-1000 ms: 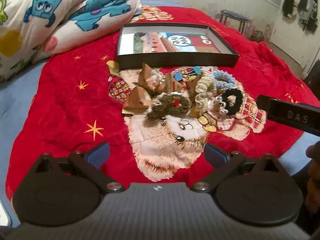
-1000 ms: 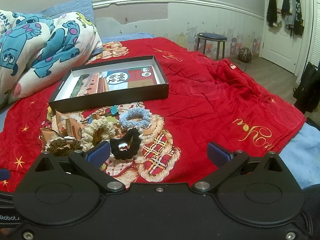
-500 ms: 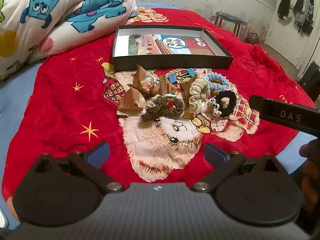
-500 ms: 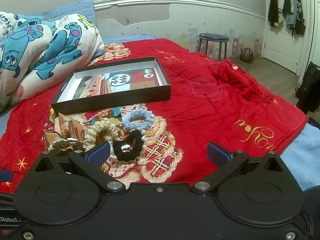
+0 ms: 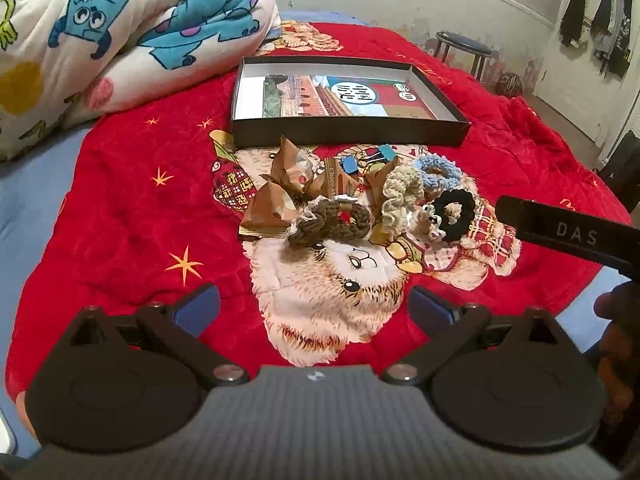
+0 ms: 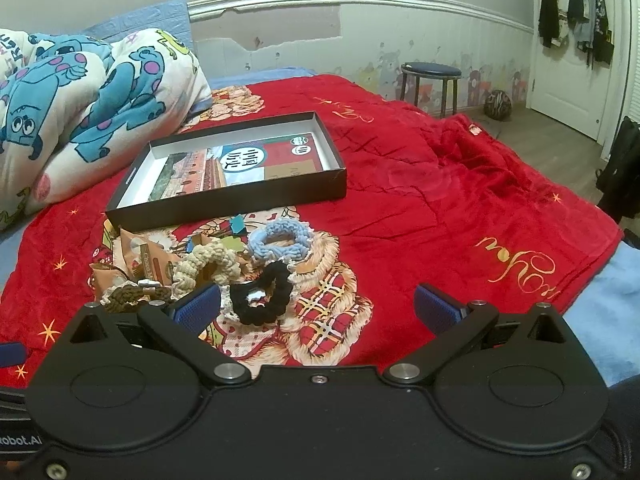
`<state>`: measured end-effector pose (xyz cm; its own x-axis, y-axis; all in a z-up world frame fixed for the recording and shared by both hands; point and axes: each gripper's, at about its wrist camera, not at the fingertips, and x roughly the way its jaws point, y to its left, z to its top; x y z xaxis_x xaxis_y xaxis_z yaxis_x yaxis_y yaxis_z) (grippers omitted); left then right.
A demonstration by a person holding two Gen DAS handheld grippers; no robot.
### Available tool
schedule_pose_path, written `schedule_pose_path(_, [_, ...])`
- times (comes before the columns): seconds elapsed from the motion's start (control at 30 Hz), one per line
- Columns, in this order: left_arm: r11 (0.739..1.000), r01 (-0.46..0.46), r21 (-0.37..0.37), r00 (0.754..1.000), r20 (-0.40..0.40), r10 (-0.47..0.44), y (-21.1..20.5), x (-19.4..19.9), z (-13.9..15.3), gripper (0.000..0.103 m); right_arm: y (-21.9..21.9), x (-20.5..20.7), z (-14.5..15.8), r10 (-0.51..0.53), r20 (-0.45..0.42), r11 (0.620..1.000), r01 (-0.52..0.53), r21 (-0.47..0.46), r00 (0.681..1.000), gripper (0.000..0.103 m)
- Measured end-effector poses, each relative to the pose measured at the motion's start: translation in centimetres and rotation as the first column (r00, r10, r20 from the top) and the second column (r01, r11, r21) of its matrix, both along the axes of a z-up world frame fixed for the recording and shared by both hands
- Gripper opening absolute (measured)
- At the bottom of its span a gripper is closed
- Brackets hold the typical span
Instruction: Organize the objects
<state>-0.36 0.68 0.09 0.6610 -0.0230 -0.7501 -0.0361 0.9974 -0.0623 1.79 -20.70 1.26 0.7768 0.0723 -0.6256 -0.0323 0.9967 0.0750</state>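
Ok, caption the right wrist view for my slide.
Open right gripper hovers over scrunchies and snack packets piled before an open box on a red blanket.

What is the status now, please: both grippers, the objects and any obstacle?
Left gripper open, empty; right gripper open, empty. Scrunchies and snack packets piled on red blanket, none in black box. Nothing blocking.

Ahead of my jaws, a shallow black box (image 5: 348,132) lies open and flat on the bed, a printed card covering its floor. Nearer, just before it, sits a loose heap: brown snack packets (image 5: 280,196), small blue clips (image 5: 350,166), and crocheted scrunchies, brown (image 5: 332,222), cream (image 5: 396,196), light blue (image 6: 280,238) and black (image 6: 262,294), the black one nearest my right jaws.
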Motion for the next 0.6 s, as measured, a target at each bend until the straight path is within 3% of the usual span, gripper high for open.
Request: schedule_pose_path(0.6, [1.0,0.01,0.004,1.0,-0.009,-0.01,-0.34,0.18,-0.32,0.103,-0.51,0.59,-0.23,-0.002,-0.031,0.999,0.004,0.04,1.0,0.103])
